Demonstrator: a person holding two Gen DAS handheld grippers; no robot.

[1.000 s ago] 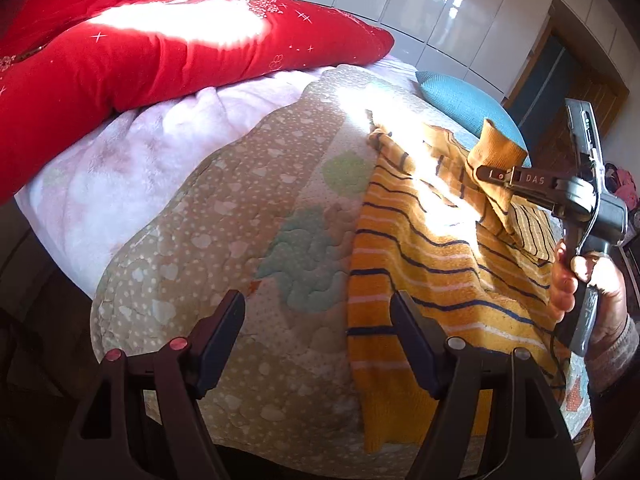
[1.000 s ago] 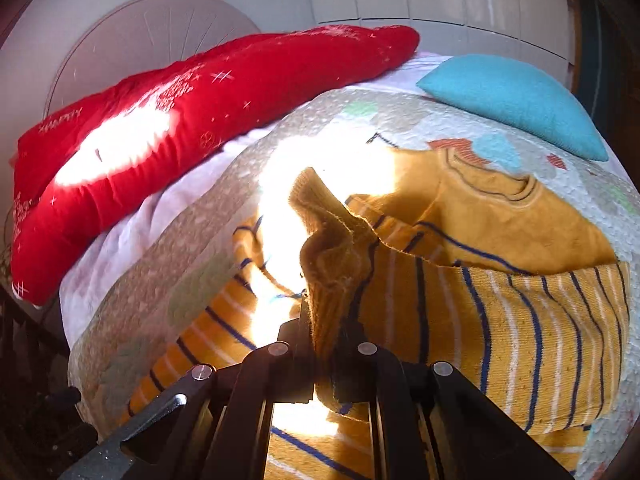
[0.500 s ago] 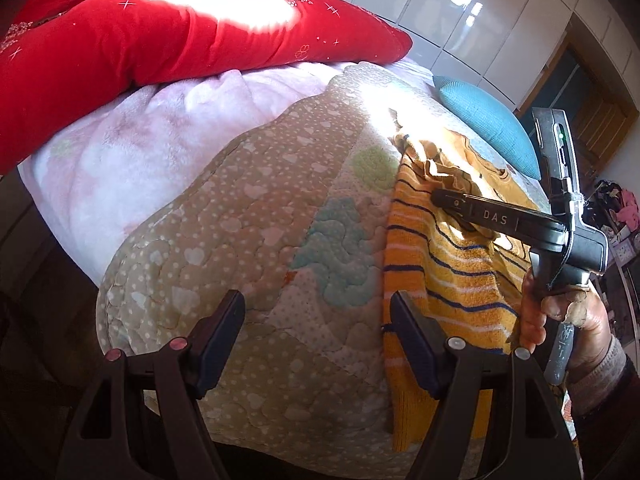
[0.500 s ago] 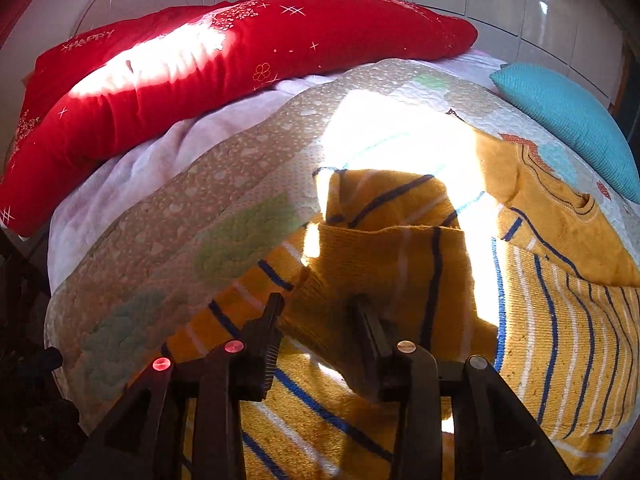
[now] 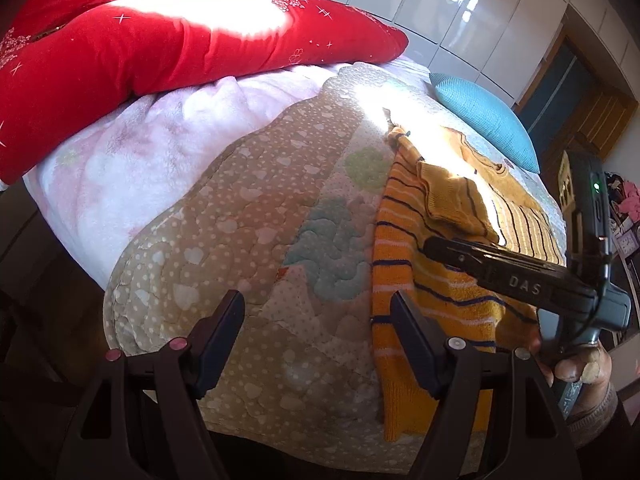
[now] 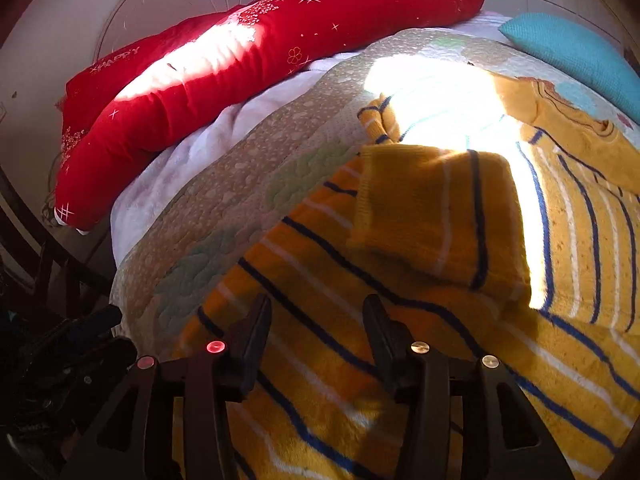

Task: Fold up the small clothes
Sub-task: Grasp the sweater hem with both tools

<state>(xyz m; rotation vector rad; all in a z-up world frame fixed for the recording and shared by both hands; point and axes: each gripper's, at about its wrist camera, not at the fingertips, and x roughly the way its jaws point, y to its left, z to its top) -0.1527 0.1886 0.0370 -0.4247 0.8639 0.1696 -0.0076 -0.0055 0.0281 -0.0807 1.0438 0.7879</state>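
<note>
Since 1 second ago the right tool (image 6: 316, 320) has let go of the sleeve (image 6: 436, 216): it was clamped on the cuff and holding it up, and now its jaws stand apart and empty above the sweater's lower body, with the sleeve lying folded across the striped front. The left tool has hardly shifted.

Going left to right: the red pillow (image 5: 168, 44) lies along the far left of the bed, on the pale fleece blanket (image 5: 132, 168). The quilted cover (image 5: 248, 240) fills the middle, and the left tool (image 5: 318, 322) hovers over it with jaws wide apart, holding nothing; its right finger sits just beside the sweater's left edge. The yellow striped sweater (image 5: 420, 276) lies flat on the quilt, neck toward the blue cushion (image 5: 488, 120), hem toward the viewer. The right tool, seen from the left wrist camera as a dark bar marked DAS, reaches over the sweater's right half.

By my reading, 1 sleeve is tucked in and the next fold is a side or the hem. To do it well, take the left edge low, near the hem, with the left tool, pinching both layers of knit without catching the quilt. Lift only enough to clear, carry the edge across in a straight line so the stripes stay parallel, and keep the folded sleeve from dragging. The thick knit will likely spring back, so press the crease before releasing.
</note>
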